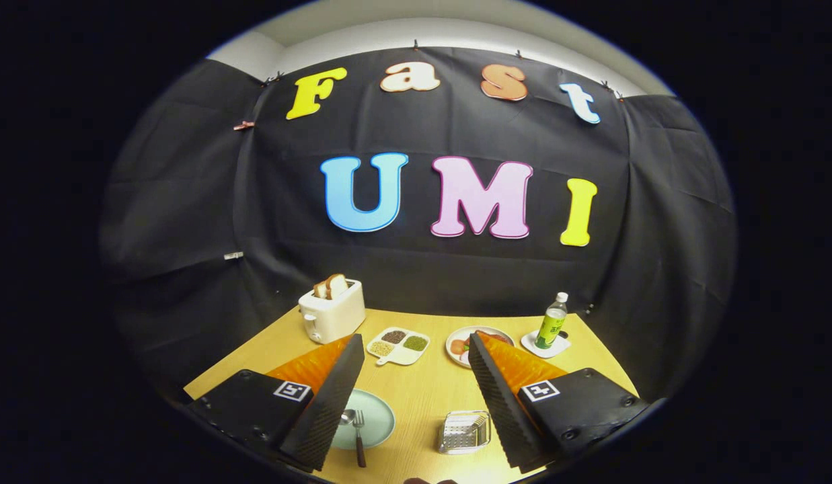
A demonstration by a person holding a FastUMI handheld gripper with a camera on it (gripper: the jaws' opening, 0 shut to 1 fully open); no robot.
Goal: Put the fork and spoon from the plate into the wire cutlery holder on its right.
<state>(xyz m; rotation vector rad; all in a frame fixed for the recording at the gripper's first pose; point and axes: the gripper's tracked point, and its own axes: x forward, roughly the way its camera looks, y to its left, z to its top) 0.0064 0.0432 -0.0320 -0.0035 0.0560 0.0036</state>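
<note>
In the gripper view, the gripper hangs above a wooden table, its fingers spread wide and holding nothing. Low in the frame between the fingers, a pale green plate carries a fork and a spoon beside the left finger. The wire cutlery holder stands right of the plate, near the right finger. Further back sit a toaster, a divided dish and a bottle.

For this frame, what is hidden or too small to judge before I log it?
- Spoon on the plate: handle hidden behind the left finger of the open gripper, gripper view.
- Wire cutlery holder: right side cut by the right finger; contents too small to tell.
- Far plate: partly covered by the right fingertip; food unidentifiable.
</note>
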